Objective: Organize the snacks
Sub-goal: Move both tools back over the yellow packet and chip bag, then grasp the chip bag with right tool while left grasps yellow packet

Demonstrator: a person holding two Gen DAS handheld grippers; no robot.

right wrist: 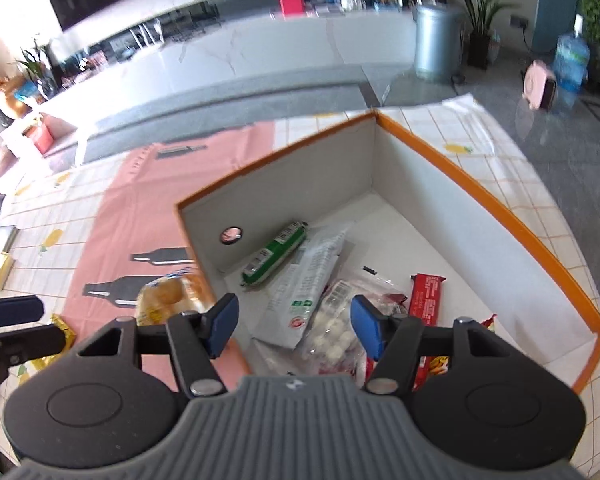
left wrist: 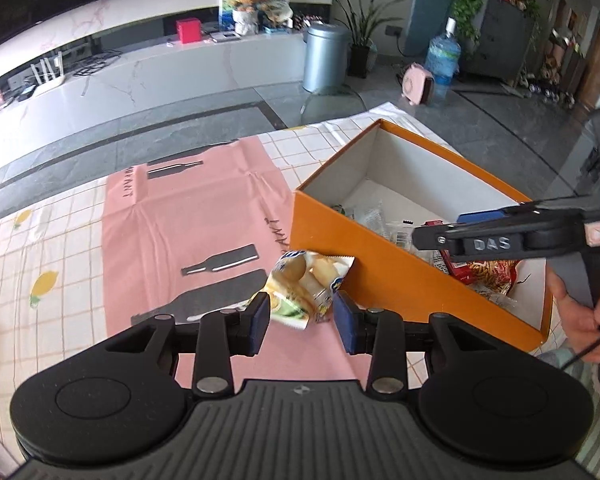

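Checked cloth with a pink sheet covers our table, a living room lying beyond it. Nearest, our left gripper is clamped on a bread snack packet, just beside the orange box. We should lift the packet clear of the near wall before letting go, so it drops inside. Our right gripper hangs over the box with jaws apart and nothing between them; it should move aside. Farther in lie a green sausage stick and a red bar.
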